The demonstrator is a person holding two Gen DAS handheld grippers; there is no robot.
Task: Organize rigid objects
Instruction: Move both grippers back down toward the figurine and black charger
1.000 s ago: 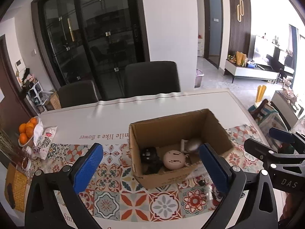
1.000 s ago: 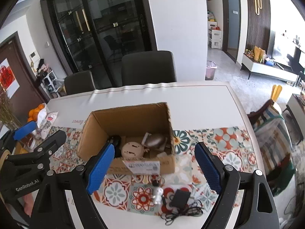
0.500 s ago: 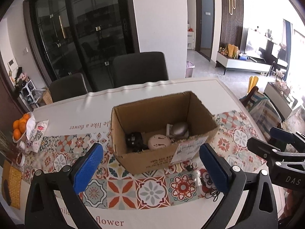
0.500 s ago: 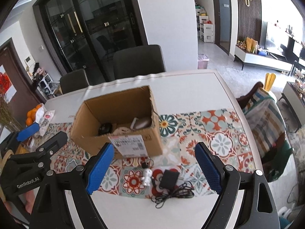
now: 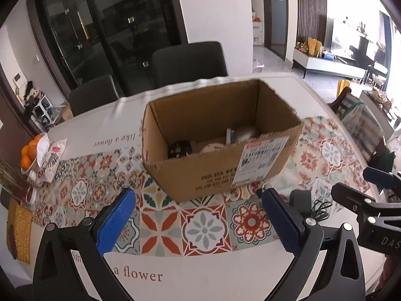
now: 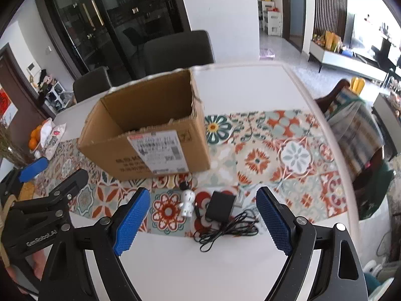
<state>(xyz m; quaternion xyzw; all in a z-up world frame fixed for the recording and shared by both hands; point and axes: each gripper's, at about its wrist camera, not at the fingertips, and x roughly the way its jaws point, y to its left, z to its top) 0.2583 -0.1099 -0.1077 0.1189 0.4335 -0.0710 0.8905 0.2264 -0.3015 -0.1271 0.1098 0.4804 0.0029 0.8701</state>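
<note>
An open cardboard box (image 5: 220, 175) (image 6: 160, 145) stands on the patterned table runner. In the left wrist view it holds a black plug (image 5: 179, 149), a round white item (image 5: 213, 146) and a grey item (image 5: 244, 131). In front of the box lie a small white figurine (image 6: 187, 202) and a black adapter (image 6: 220, 206) with a tangled cable (image 6: 228, 229). My right gripper (image 6: 203, 222) is open and empty, just short of the figurine and adapter. My left gripper (image 5: 200, 222) is open and empty, in front of the box.
Oranges (image 5: 27, 151) and a white packet (image 5: 50, 156) sit at the table's left edge. Two dark chairs (image 5: 188, 62) stand behind the table. A chair with a striped cloth (image 6: 356, 123) is at the right. White tablecloth (image 6: 200, 263) lies near me.
Both grippers have pulled back and dropped lower towards the near table edge. The box now looks nearer and its inside is less visible from the right. Both stay open.
</note>
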